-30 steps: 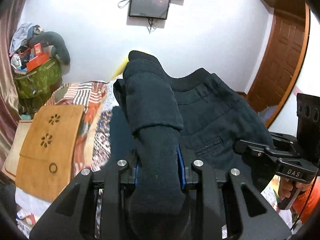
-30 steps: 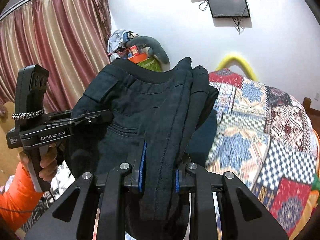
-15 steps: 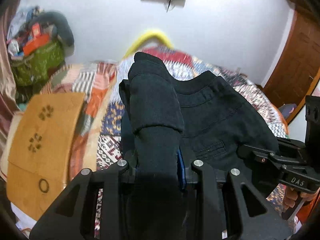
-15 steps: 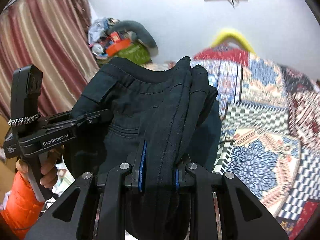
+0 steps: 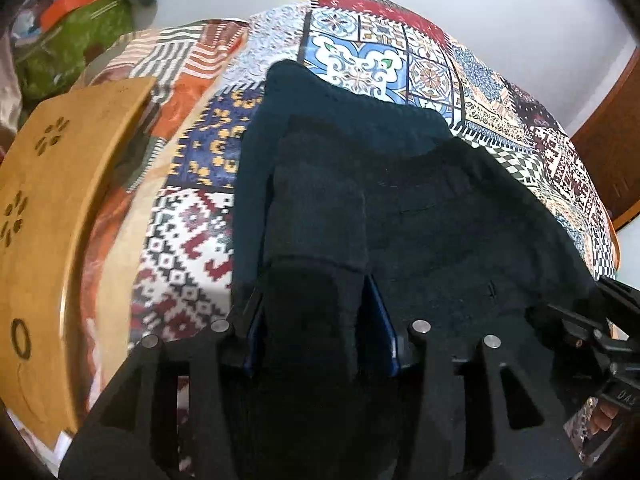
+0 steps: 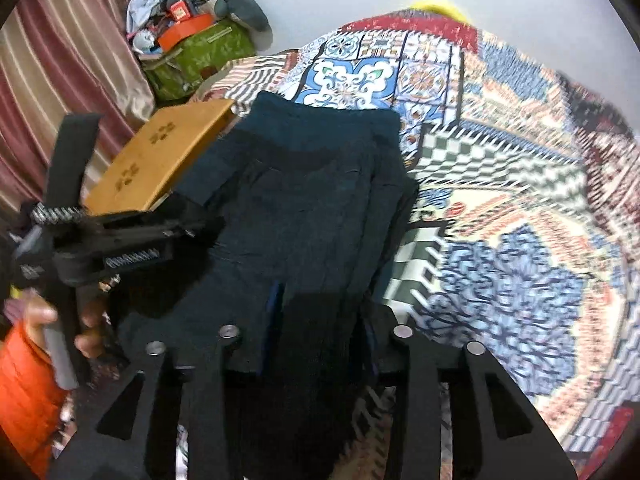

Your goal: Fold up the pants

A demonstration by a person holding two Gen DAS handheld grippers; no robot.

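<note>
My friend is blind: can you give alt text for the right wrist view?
A black claw grips dark folded pants over a patchwork bedspread. At left, a second claw clamps the same pants beside a wooden board.

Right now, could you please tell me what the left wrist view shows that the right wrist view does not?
Only the left wrist view shows the brown wooden door at its right edge. Only the right wrist view shows the striped maroon curtain and an orange sleeve. Both show the dark folded pants clamped in each gripper, the patchwork bedspread, the tan wooden board and the green bag.
</note>
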